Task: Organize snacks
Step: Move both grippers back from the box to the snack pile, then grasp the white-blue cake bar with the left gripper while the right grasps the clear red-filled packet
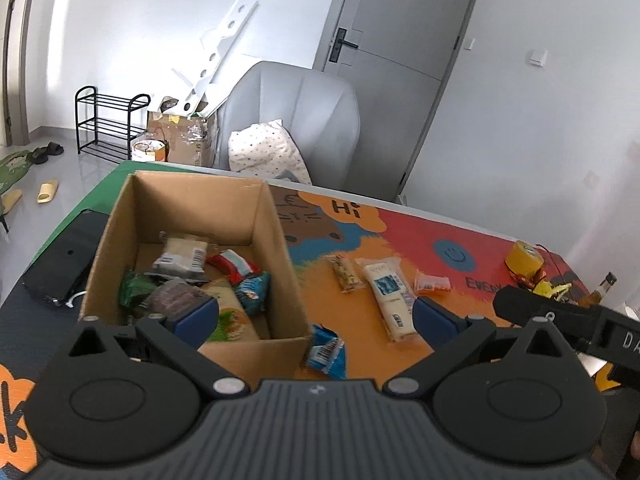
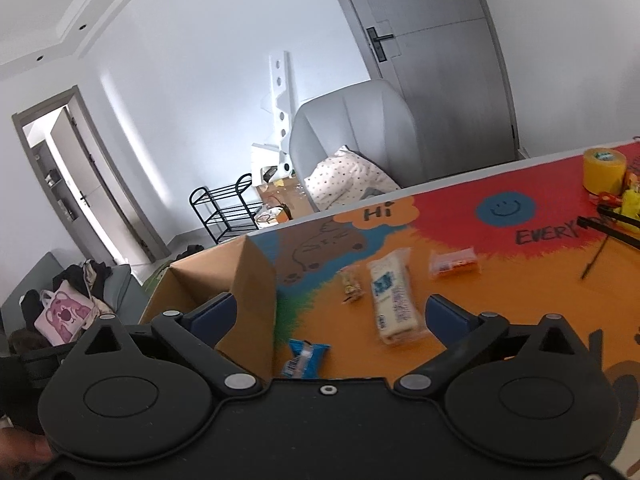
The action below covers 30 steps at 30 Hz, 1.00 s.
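Both grippers are wide open and holding nothing right now. The left gripper [image 1: 316, 316] hangs over the near right corner of the box [image 1: 192, 272], with its left finger over the snacks already inside and its right finger out over the table [image 1: 460, 232]. The right gripper [image 2: 330, 318] sits just to the right of it, above the near part of the table, and you can see its black body poking in at the right of the left view. Closest loose snack is the blue packet [image 2: 304, 358], lying flat on the table right against the box's near right corner, pretty much straight below and between the right gripper's fingers. A bit farther and to the right is the long white pack [image 2: 394, 300], whose long axis runs near-to-far, so roughly in line with the way the fingers point. Beyond that there's a small yellow bar [image 2: 351, 286] to its left and an orange packet [image 2: 454, 264] farther right. A yellow tape roll [image 2: 604, 170] sits way off at the far right. My guess is the right hand is the better pick for either the blue packet or the white pack, since both lie on its side of the box, and for the white pack the fingers would close across its short width.
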Each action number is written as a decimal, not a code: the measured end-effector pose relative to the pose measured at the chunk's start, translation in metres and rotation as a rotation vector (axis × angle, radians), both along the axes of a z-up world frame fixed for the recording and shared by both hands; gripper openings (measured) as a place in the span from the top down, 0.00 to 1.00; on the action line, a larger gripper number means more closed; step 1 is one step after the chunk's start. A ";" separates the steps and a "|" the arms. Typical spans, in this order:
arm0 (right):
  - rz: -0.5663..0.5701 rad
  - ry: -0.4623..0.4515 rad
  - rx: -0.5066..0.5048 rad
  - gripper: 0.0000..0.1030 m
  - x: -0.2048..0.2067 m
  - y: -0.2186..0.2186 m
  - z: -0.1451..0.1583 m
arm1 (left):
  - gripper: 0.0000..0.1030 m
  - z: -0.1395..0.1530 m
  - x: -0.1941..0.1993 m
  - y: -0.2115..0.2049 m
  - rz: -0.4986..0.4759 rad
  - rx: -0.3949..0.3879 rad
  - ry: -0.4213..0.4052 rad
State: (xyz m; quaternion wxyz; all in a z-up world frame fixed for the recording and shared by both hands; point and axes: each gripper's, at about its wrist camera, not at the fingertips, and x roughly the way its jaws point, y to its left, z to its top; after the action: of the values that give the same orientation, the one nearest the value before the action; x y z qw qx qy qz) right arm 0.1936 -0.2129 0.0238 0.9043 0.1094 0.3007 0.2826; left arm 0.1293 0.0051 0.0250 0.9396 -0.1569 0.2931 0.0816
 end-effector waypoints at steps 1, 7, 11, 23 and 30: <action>-0.003 0.003 0.003 0.00 0.001 -0.005 0.000 | 0.01 0.000 0.001 -0.003 -0.002 0.000 -0.001; -0.020 0.008 0.005 0.00 0.008 -0.026 -0.003 | 0.07 -0.005 0.008 -0.021 -0.016 0.025 -0.003; -0.030 0.014 0.005 0.02 0.014 -0.037 -0.008 | 0.14 -0.007 0.014 -0.033 -0.026 0.017 -0.008; -0.064 0.035 -0.006 0.15 0.044 -0.063 -0.019 | 0.25 -0.020 0.051 -0.064 -0.038 0.007 0.004; -0.067 0.056 -0.015 0.18 0.068 -0.070 -0.027 | 0.31 -0.035 0.079 -0.073 -0.029 -0.019 0.031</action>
State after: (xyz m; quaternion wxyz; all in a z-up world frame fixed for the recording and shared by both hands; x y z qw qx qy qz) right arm 0.2619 -0.2834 -0.0035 0.9053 0.1207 0.3240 0.2466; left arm 0.2081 -0.0683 -0.0095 0.9345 -0.1603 0.3106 0.0676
